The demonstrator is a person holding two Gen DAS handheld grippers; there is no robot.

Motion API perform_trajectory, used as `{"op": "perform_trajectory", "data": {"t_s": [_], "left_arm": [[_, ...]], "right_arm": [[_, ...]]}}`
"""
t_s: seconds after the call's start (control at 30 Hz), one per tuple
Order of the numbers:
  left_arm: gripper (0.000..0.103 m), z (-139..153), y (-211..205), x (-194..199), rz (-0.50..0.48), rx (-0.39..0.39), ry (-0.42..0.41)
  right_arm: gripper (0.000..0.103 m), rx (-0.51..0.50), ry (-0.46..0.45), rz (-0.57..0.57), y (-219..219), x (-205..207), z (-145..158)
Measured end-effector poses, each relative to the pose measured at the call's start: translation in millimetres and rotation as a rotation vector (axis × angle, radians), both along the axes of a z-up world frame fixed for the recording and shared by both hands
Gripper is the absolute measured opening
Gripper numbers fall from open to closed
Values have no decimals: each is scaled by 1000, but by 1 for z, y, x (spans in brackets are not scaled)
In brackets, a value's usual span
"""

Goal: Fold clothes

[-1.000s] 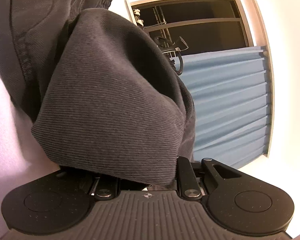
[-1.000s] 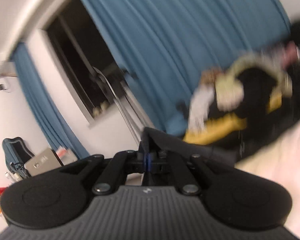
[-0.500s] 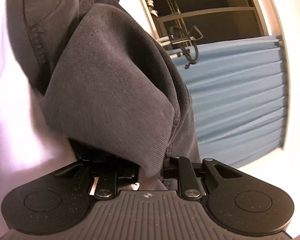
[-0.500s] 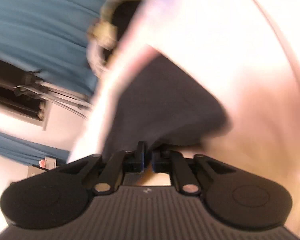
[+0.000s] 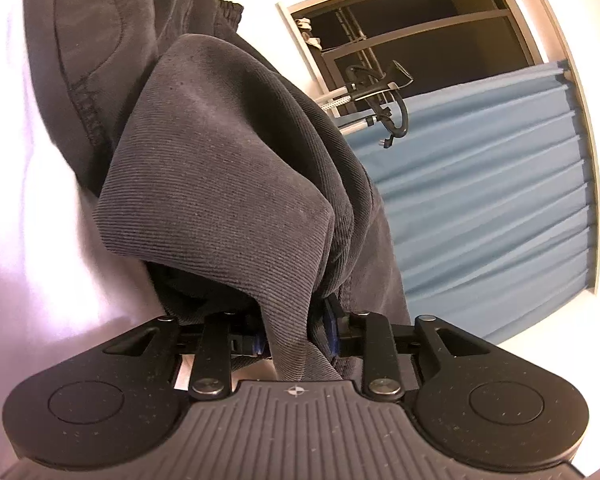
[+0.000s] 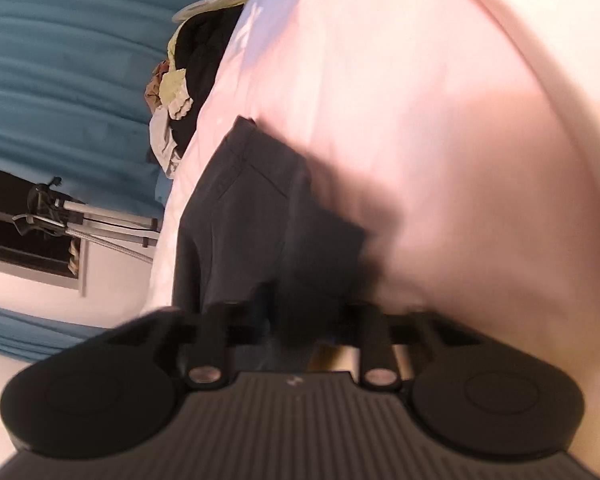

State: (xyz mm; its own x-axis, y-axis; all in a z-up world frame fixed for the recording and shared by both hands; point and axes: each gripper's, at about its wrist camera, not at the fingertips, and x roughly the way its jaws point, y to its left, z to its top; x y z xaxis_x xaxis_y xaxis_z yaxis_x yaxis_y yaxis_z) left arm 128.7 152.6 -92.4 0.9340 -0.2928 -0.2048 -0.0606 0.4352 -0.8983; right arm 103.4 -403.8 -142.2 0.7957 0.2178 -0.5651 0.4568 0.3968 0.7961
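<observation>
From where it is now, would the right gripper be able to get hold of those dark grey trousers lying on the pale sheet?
Probably yes: the dark grey trousers lie directly ahead of the right gripper on the pale sheet, nothing between them. The blur hides any contact.

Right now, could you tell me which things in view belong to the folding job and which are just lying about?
Belong to the job:
- dark grey garment, on the pink sheet
- left gripper, jaws opening with cloth between them
- right gripper at the garment

Lying about:
- pile of clothes
- blue curtain
- window
</observation>
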Motion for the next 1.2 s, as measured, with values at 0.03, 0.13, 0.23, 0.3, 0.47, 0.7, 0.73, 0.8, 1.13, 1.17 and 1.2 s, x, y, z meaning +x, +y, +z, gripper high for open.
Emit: {"op": "perform_trajectory", "data": {"t_s": [0.03, 0.13, 0.23, 0.3, 0.47, 0.7, 0.73, 0.8, 1.13, 1.17, 1.2], "left_arm": [[43, 3, -1, 2, -3, 5, -2], [58, 11, -3, -7, -16, 18, -26], [79, 21, -6, -18, -46, 37, -76], [83, 23, -7, -25, -68, 31, -109], [90, 25, -7, -35, -15, 34, -129], [90, 8, 33, -46, 284, 46, 111], [90, 9, 42, -44, 334, 27, 141], [90, 11, 57, -44, 407, -11, 153], [84, 21, 78, 15, 417, 57, 152], [83, 22, 76, 22, 409, 79, 162], [77, 23, 74, 24, 404, 99, 167]], "right_arm": [[10, -6, -28, -2, -3, 2, 6], [7, -49, -148, -19, -13, 9, 35], [6, -123, -309, -81, -36, 8, 80], [6, -191, -402, -152, -59, 2, 105], [6, -325, -347, -412, -122, -21, 101], [9, 78, -30, -581, -169, -33, 0], [9, 47, -32, -572, -168, -31, 4], [10, -32, -56, -541, -165, -25, 20], [13, -175, -42, -467, -146, -11, 28], [13, -177, -35, -466, -145, -7, 28], [13, -179, -29, -466, -144, -4, 27]]}}
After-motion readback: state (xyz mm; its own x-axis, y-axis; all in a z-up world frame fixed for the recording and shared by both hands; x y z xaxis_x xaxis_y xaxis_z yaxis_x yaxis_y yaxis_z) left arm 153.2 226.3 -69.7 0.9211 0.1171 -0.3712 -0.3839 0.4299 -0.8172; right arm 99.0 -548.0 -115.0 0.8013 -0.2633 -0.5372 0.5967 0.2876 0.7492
